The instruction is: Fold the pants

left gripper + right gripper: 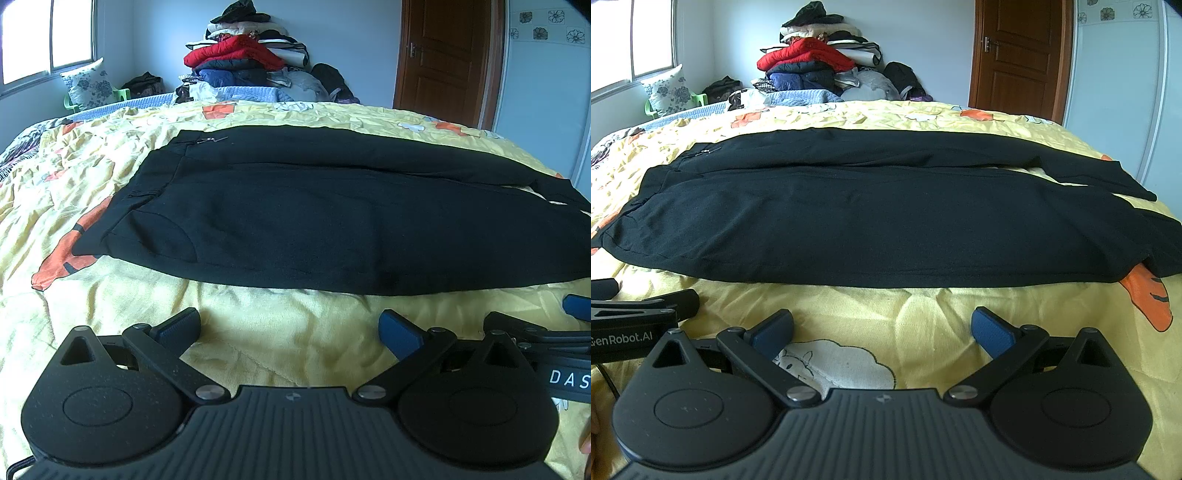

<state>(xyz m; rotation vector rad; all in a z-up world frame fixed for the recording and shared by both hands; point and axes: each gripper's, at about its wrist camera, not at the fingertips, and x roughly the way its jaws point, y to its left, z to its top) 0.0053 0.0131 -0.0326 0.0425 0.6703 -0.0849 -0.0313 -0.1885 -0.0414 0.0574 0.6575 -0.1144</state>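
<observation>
Black pants (314,221) lie flat across the yellow bedspread, waistband to the left, legs running to the right; they also show in the right wrist view (879,221). The two legs lie side by side, the far leg's cuff angling off at the right (1108,177). My left gripper (290,326) is open and empty, low over the bedspread just short of the pants' near edge. My right gripper (882,328) is open and empty, likewise in front of the near edge. The two grippers sit side by side; the right gripper's side shows in the left wrist view (569,347).
The yellow patterned bedspread (277,332) covers the bed. A tall pile of clothes and quilts (243,59) stands beyond the far edge. A floral pillow on a green chair (92,86) is at the far left under a window. A brown door (447,59) is at the back right.
</observation>
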